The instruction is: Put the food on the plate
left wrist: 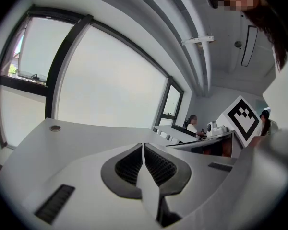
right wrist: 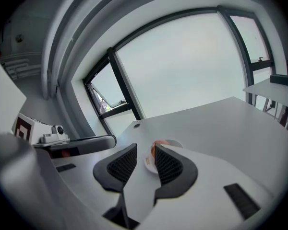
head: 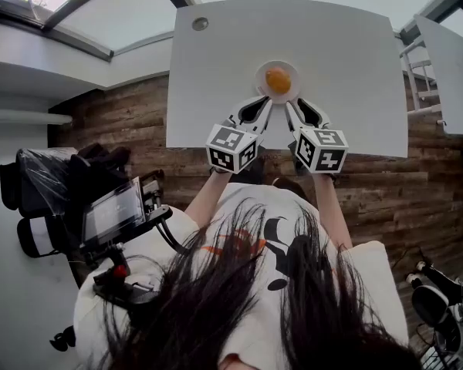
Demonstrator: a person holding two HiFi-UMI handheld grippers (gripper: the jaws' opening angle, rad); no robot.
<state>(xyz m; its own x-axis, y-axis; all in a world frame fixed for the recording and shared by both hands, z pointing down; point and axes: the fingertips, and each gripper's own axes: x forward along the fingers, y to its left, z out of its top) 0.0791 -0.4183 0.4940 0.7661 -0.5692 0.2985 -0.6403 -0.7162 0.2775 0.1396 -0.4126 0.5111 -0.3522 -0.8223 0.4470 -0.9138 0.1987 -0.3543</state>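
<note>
In the head view, the food (head: 278, 79), a round orange piece, lies in the middle of the small white plate (head: 261, 72), which stands on the white table (head: 332, 45). So the food is already where the task wants it, and I judge the work as good as done. The left gripper (head: 264, 106) and the right gripper (head: 292, 108) both point at the plate from the near side. Their tips are just beside its rim, one on each side, and neither touches the food.

In the left gripper view, the left gripper (left wrist: 143, 146) has its two fingers pressed together with nothing between them. Only the bare table (left wrist: 101, 132) lies ahead. It probably stays closed because there is nothing for it to carry.

In the right gripper view, the right gripper (right wrist: 145, 150) has its fingers a little apart, and they pinch nothing. Through the narrow gap I see the plate (right wrist: 148, 165) and a small strip of the food (right wrist: 154, 150) beyond the tips, not between the pads. The plate sits straight ahead, which suggests this gripper was the one serving it.
</note>
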